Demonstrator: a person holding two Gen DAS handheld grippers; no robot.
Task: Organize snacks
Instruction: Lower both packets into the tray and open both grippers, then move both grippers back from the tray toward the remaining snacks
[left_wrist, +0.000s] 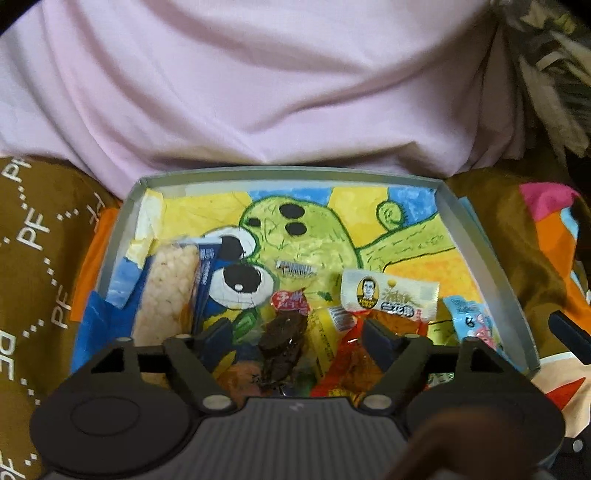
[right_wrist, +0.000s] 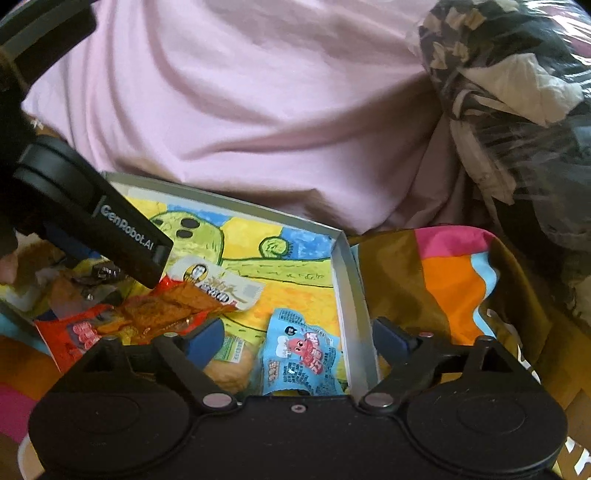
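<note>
Both grippers hang open over the tray of snacks. The left gripper straddles the dark snack packet; centre on it before closing. The right gripper straddles the tray's right wall, blue packet within.

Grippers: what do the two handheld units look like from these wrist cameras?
Both are matte black plastic with round side discs and silver pivot screws. The left gripper has a ribbed grey centre panel and dark blue pads. The right gripper has blue pads too. White GenRobot.AI lettering marks the left unit's side, seen in the right view.
</note>
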